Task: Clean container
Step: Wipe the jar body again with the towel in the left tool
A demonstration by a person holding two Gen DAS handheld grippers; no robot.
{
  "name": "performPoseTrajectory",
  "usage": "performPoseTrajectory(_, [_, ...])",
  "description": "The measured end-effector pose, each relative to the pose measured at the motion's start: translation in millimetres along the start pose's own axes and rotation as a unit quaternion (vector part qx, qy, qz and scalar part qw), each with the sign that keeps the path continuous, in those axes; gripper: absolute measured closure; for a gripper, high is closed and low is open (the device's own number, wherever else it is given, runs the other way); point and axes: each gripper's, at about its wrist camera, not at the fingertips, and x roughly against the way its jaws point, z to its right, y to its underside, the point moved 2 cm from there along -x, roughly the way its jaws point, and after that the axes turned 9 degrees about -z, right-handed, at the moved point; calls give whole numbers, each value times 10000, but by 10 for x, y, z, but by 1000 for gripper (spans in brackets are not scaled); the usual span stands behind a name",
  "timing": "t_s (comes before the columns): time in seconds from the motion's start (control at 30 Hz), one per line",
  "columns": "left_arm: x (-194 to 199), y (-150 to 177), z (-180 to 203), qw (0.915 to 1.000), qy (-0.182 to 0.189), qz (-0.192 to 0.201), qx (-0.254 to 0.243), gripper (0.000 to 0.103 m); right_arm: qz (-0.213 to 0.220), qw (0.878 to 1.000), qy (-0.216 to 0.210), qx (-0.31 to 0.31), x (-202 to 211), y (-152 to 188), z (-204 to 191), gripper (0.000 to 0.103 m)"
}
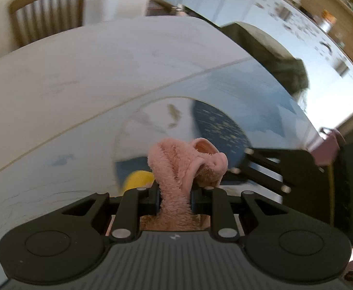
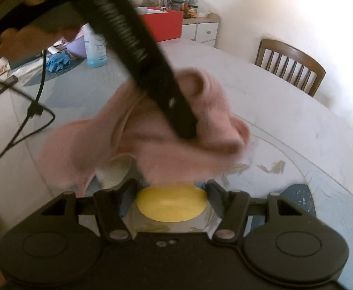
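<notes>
My left gripper (image 1: 175, 194) is shut on a pink terry cloth (image 1: 186, 164), which bunches up above its fingers. In the right wrist view that gripper (image 2: 186, 130) comes down from the upper left as a black bar, and the pink cloth (image 2: 137, 140) hangs around its tip. Just below the cloth, my right gripper (image 2: 171, 200) grips a clear container with a yellow round end (image 2: 171, 204) between its fingers. The container's yellow part (image 1: 137, 178) shows left of the cloth in the left wrist view, with the right gripper's fingers (image 1: 266, 169) to the right. The cloth hides the container's far side.
The pale table (image 2: 285, 111) has a printed covering. At the back left stand a bottle of blue liquid (image 2: 95, 46), blue gloves (image 2: 58, 60), a purple bowl (image 2: 76, 46) and a red box (image 2: 162, 24). A black cable (image 2: 38, 106) hangs left. A wooden chair (image 2: 290, 65) stands behind.
</notes>
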Motion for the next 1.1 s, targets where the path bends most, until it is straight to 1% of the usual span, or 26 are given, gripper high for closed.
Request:
performPoseTrajectory(0.1, [52, 27, -178, 9996, -81, 7, 279, 83, 17, 9997, 97, 222, 7, 2, -41, 41])
performPoseTrajectory(0.17, [72, 68, -261, 9990, -16, -13, 451, 83, -7, 9996, 99, 265, -9, -18, -22, 41])
performPoseTrajectory(0.27, [77, 128, -267, 9987, 12, -50, 505, 83, -61, 9999, -110, 55, -2, -27, 13, 40])
performPoseTrajectory(0.37, [83, 169, -248, 9989, -35, -76, 452, 83, -126, 9983, -408, -396, -28, 1, 119, 39])
performPoseTrajectory(0.47, [77, 174, -220, 9993, -80, -151, 344, 83, -185, 9952, -649, -707, -63, 47, 197, 38])
performPoseTrajectory(0.57, [120, 134, -113, 9997, -129, -207, 50, 83, -134, 9952, -653, -710, -58, 61, 196, 38])
performPoseTrajectory(0.67, [158, 80, 125, 9993, 162, -183, -279, 83, -123, 9959, -609, -660, -46, 60, 179, 39])
performPoseTrajectory(0.77, [109, 31, 418, 9966, 390, -210, -700, 83, -118, 9970, -535, -555, -28, 53, 156, 39])
performPoseTrajectory(0.8, [68, 26, 484, 9956, 396, -249, -813, 83, -121, 9972, -518, -530, -28, 52, 148, 39])
performPoseTrajectory(0.83, [9, 25, 532, 9949, 322, -292, -911, 83, -123, 9974, -502, -506, -27, 52, 142, 39])
performPoseTrajectory(0.9, [-99, 30, 534, 9946, 233, -394, -934, 83, -123, 9977, -473, -461, -41, 44, 128, 39])
performPoseTrajectory(1.0, [-128, 12, 411, 9966, 250, -367, -689, 83, -120, 9982, -429, -396, -47, 46, 119, 40])
performPoseTrajectory(1.1, [-78, -10, 267, 9978, -119, -261, -591, 83, -127, 9981, -444, -399, -50, 42, 127, 40])
